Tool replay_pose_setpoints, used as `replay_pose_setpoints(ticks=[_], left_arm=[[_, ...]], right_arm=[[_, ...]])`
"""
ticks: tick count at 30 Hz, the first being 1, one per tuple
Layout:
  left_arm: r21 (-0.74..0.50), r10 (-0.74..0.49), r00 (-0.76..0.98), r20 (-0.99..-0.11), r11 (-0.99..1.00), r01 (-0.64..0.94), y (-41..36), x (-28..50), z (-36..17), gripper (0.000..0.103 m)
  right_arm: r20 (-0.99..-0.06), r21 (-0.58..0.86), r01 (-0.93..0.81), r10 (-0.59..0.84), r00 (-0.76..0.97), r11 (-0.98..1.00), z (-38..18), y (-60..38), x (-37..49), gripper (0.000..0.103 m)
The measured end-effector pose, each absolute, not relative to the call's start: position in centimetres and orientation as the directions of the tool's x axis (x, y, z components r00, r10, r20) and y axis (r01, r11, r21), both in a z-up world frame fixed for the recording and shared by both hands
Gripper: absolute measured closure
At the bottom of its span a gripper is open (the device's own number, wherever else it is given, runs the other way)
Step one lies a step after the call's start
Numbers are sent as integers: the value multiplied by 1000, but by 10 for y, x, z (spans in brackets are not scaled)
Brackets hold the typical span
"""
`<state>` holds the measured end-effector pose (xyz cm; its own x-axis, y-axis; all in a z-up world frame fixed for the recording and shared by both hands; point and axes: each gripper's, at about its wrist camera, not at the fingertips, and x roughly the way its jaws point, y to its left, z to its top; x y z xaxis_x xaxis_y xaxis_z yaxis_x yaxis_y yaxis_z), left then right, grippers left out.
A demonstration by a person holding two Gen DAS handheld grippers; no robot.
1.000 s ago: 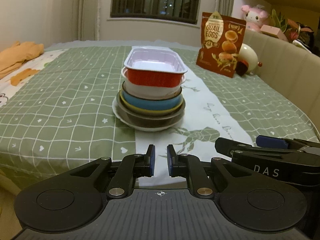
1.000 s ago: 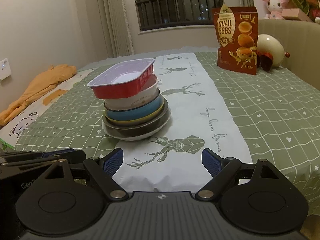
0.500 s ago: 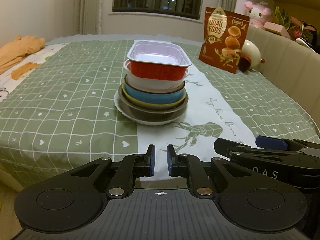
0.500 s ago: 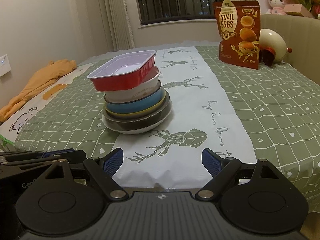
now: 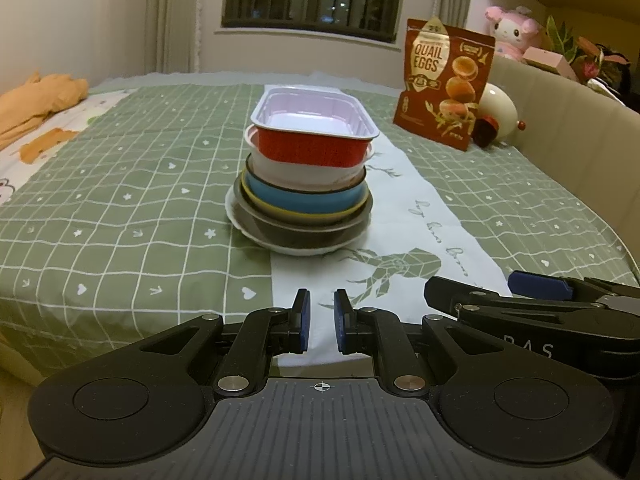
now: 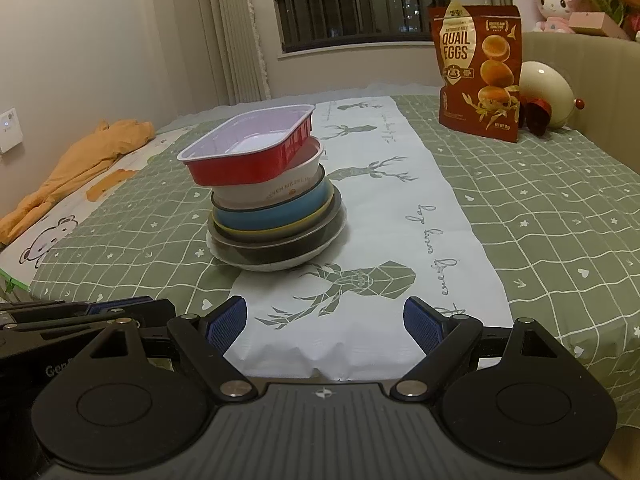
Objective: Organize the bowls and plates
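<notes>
A stack of dishes stands mid-table: a red rectangular tray (image 5: pixel 314 134) (image 6: pixel 250 148) on top, a white bowl (image 5: pixel 308 174) (image 6: pixel 276 190), a blue bowl (image 5: pixel 304 198) (image 6: pixel 276 214), a dark bowl (image 6: pixel 280 246), and a white plate (image 5: pixel 248 230) (image 6: pixel 276 266) at the bottom. My left gripper (image 5: pixel 322 322) hangs at the table's near edge, jaws nearly closed and empty. My right gripper (image 6: pixel 326 320) is open and empty, also near the front edge. Each gripper shows in the other's view, the right one (image 5: pixel 536 304) and the left one (image 6: pixel 80 316).
A quail eggs bag (image 5: pixel 444 84) (image 6: pixel 478 74) stands at the back right beside a cream egg-shaped toy (image 6: pixel 546 94). Orange cloth (image 6: pixel 80 164) lies at the left. A beige padded edge (image 5: pixel 580 120) runs along the right. A white runner (image 6: pixel 400 216) crosses the green tablecloth.
Both grippers have shifted slightly; the stack now looks a little lower and nearer in the views. Jaw openings are unchanged.
</notes>
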<state>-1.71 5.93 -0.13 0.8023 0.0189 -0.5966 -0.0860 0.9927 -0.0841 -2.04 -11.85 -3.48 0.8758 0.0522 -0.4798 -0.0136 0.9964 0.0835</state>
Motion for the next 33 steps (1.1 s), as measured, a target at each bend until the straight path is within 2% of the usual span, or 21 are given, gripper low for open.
replay_pose_setpoints(ticks=[33], left_arm=[[-92,15,814,-580,992,-83,60,-19,4,89]], right_arm=[[-479,86,-24,63,875,996,-32,-116,-22,17]])
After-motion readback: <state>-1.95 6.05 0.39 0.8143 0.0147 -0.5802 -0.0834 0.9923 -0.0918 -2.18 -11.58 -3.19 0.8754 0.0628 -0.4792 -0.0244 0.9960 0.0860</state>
